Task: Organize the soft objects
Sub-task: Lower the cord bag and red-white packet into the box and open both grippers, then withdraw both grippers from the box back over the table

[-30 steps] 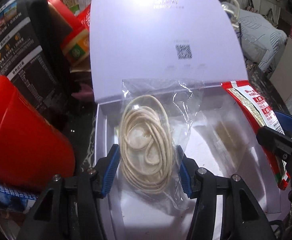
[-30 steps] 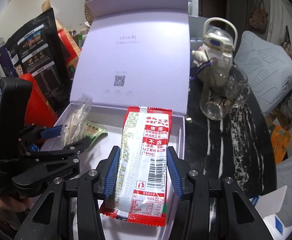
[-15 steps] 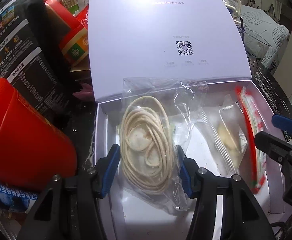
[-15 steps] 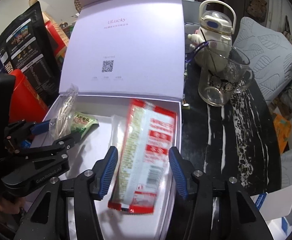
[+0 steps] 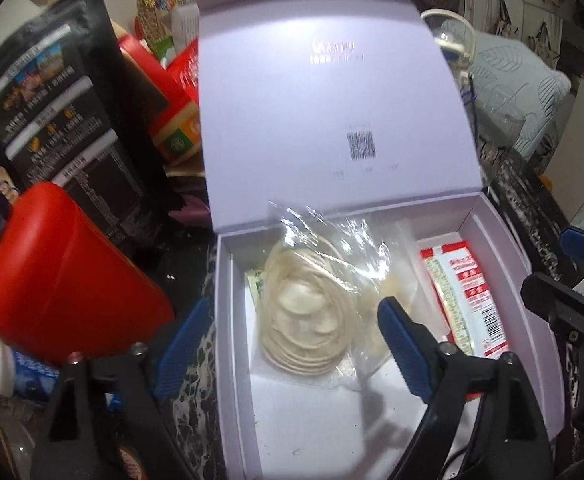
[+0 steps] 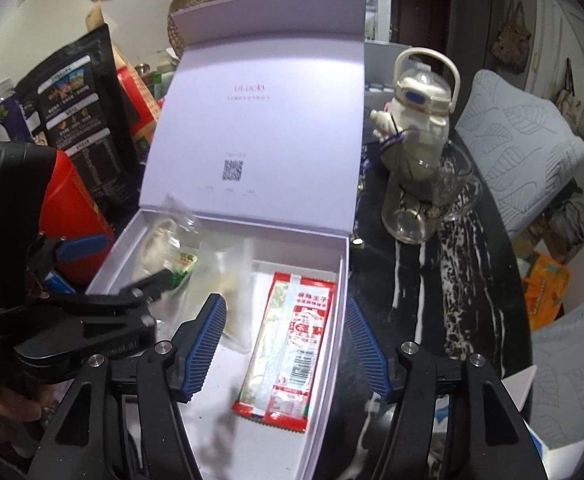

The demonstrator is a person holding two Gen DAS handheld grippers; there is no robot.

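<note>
Your left gripper [image 5: 288,344] jaws are opening wide, clear of the clear bag of coiled cord [image 5: 311,304] lying in the box's left half. Right gripper [image 6: 286,344] jaws are opening too, off the red snack packet [image 6: 292,344] lying flat by the right wall. Lift both straight up, don't snag the film, and clear the lilac gift box [image 6: 327,380] walls before moving over the worktop.

From my remote seat, the open box [image 6: 333,320] shows bare white floor only at the lower centre of the frame. Its raised lid [image 6: 268,128] walls off the top. The red sachet [image 6: 292,336] fills the right strip; the clear bag of coiled cord [image 5: 311,312] blocks the left. Outside, a red container [image 5: 64,280] crowds the left edge, and a glass cup [image 6: 431,204] stands at the right.
</note>
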